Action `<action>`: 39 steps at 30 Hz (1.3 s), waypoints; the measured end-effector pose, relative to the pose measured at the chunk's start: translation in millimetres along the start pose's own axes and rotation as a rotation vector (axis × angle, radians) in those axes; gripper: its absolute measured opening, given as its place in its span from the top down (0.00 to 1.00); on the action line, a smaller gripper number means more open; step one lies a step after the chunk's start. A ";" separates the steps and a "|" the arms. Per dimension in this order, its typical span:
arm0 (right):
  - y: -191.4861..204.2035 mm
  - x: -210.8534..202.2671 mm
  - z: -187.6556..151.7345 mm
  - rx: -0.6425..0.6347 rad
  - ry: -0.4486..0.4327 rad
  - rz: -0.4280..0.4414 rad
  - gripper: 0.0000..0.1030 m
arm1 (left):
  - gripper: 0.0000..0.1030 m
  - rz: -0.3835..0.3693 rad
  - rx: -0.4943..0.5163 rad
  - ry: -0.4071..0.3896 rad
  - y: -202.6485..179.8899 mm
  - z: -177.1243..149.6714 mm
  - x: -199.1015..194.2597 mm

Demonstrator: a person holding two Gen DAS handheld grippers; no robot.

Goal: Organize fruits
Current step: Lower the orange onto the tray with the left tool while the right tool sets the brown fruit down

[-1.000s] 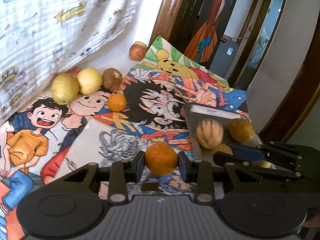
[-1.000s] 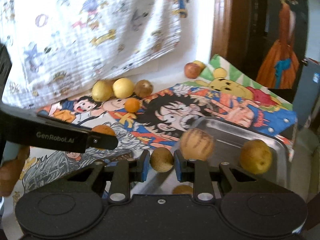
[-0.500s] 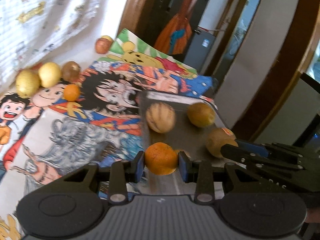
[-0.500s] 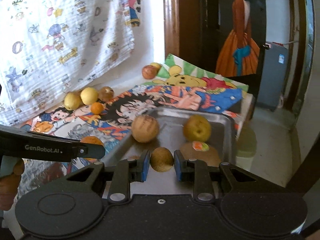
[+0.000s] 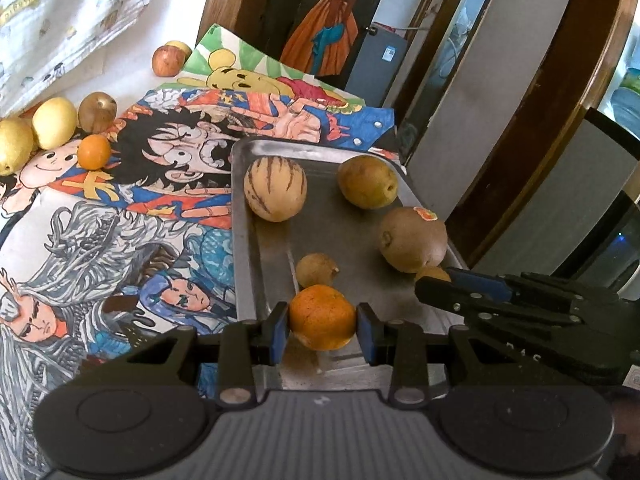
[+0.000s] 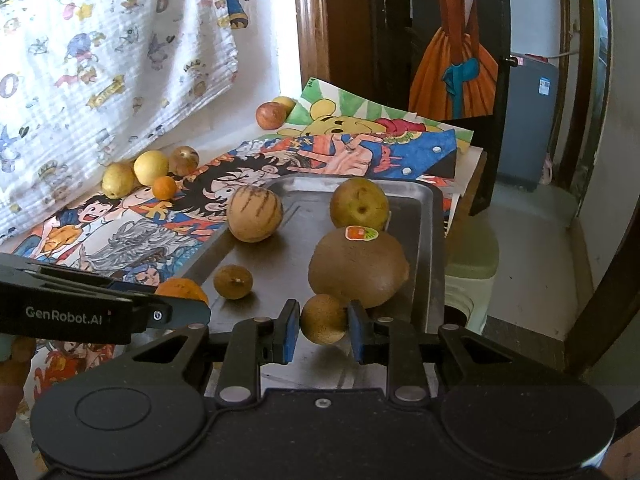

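My left gripper (image 5: 322, 330) is shut on an orange (image 5: 322, 317) just above the near end of the metal tray (image 5: 352, 224). My right gripper (image 6: 323, 326) is shut on a small brown round fruit (image 6: 323, 319) over the tray (image 6: 420, 208), close in front of a big kiwi (image 6: 358, 268) with a sticker. Lying in the tray are a striped melon (image 5: 275, 189), a yellow-brown pear (image 5: 367, 181), the kiwi (image 5: 413, 239) and a small brown fruit (image 5: 316, 270). The right gripper (image 5: 436, 280) shows at the right of the left wrist view.
On the cartoon-printed cloth (image 5: 132, 216) at the far left lie two yellow pears (image 5: 54, 117), a brown fruit (image 5: 97, 111) and a small orange (image 5: 93, 152). A red apple (image 5: 167, 60) sits at the back by the wall. Past the tray's right side is the table edge and floor (image 6: 532, 248).
Both grippers have moved forward and down over the tray with their fruits still held. The tray and its fruits now sit closer and larger in both views.
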State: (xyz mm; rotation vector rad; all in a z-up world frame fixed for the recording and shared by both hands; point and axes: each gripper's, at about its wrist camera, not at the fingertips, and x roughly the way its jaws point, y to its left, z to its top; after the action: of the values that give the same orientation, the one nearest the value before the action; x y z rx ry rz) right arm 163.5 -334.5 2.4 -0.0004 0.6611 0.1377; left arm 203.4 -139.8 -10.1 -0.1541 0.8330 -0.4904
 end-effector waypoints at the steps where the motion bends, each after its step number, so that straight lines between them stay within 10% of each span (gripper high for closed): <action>1: -1.0 1.0 -0.1 0.003 0.002 -0.001 0.73 | 0.62 0.000 -0.002 0.003 0.7 0.3 1.4; 39: -1.8 0.1 -2.7 0.009 0.015 -0.030 0.57 | 0.46 0.023 -0.028 -0.065 2.4 5.9 -8.9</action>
State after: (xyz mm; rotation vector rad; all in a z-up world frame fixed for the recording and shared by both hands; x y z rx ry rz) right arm 162.2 -336.4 0.1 -0.0025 0.6763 0.1055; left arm 203.6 -133.8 -1.0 -0.1855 0.7776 -0.4501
